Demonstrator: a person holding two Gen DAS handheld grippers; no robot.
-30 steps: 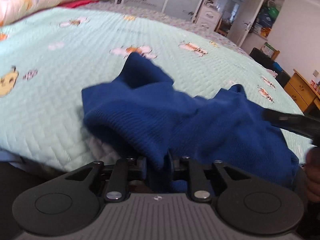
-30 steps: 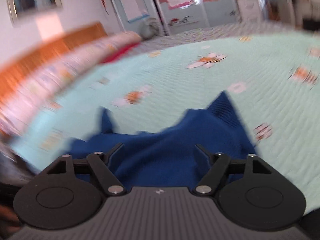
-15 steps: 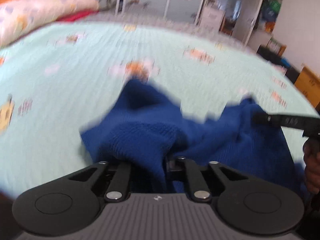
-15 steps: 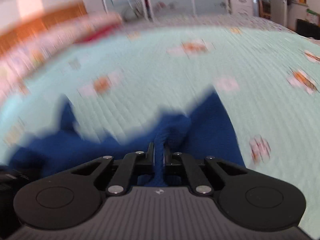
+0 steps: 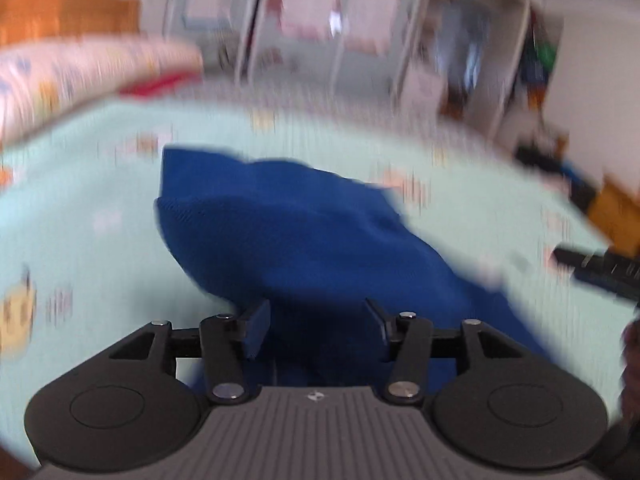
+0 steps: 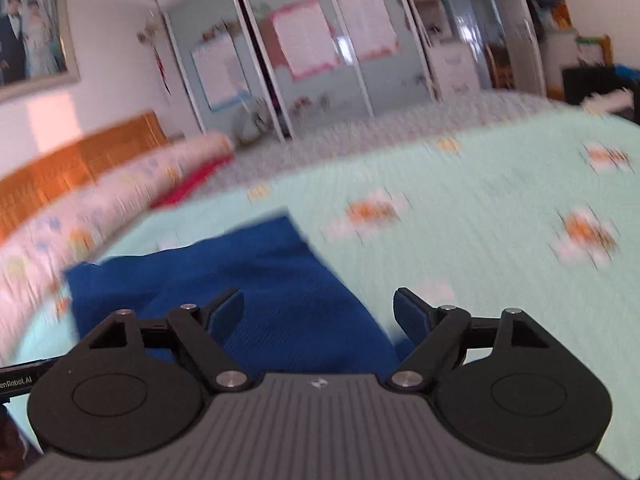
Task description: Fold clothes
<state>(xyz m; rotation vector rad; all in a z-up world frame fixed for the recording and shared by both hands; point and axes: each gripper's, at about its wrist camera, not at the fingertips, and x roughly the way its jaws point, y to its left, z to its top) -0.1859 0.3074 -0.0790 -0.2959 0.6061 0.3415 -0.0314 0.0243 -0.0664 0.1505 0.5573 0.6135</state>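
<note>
A blue knit garment lies bunched on the mint-green quilt of a bed. My left gripper hovers at its near edge with jaws opening; blue cloth shows in the gap, but the pads do not press on it. In the right wrist view the same garment spreads to the left of centre. My right gripper stands over its right edge, jaws opening wide, with cloth under the left finger only and nothing gripped. Both views are blurred by motion.
A pink patterned bolster and a wooden headboard run along the bed's left side. Mirrored wardrobe doors stand behind the bed. The other gripper and a hand show at the left view's right edge. A wooden cabinet stands beyond the bed.
Half a second ago both grippers were shut on folds of the blue garment. Both have now let go and opened, and the cloth has dropped onto the quilt.
</note>
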